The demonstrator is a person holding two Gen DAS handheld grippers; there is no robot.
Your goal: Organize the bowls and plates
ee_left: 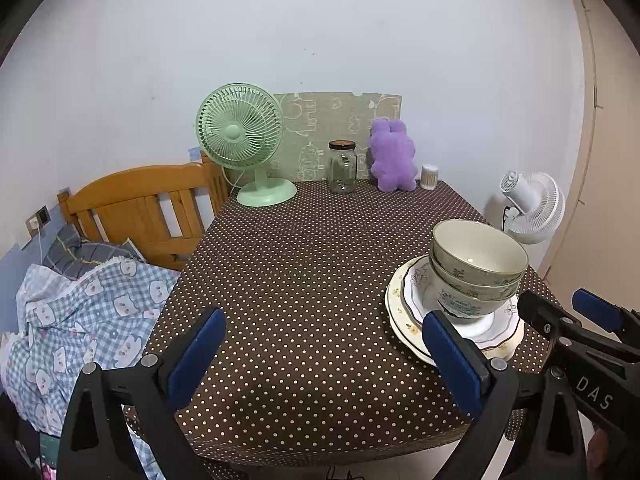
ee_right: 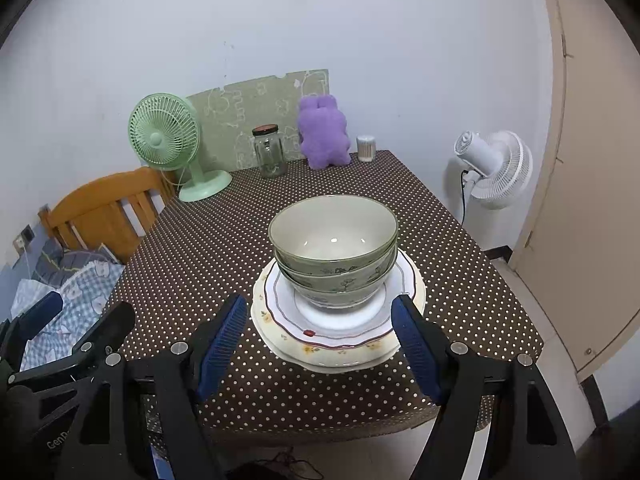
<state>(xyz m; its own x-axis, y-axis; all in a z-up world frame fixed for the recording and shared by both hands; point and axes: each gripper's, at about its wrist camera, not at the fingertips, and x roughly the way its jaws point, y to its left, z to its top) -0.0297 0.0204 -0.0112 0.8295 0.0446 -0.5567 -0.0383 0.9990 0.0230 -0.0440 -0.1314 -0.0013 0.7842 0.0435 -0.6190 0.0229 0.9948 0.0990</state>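
Stacked bowls (ee_right: 334,248) on plates (ee_right: 336,332) – right gripper (ee_right: 318,336) fingers apart (empty), left gripper (ee_left: 324,356) likewise

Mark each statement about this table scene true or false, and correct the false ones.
1. The bowls are stacked on the plates. True.
2. The purple plush toy stands between the glass jar and the green fan. False: the jar stands between the fan and the toy.
3. The right hand-held gripper is shut on a bowl. False: it is open and holds nothing, with the stack beyond its fingers.
4. The tablecloth is brown with pale dots. True.
5. The left hand-held gripper is open and empty. True.
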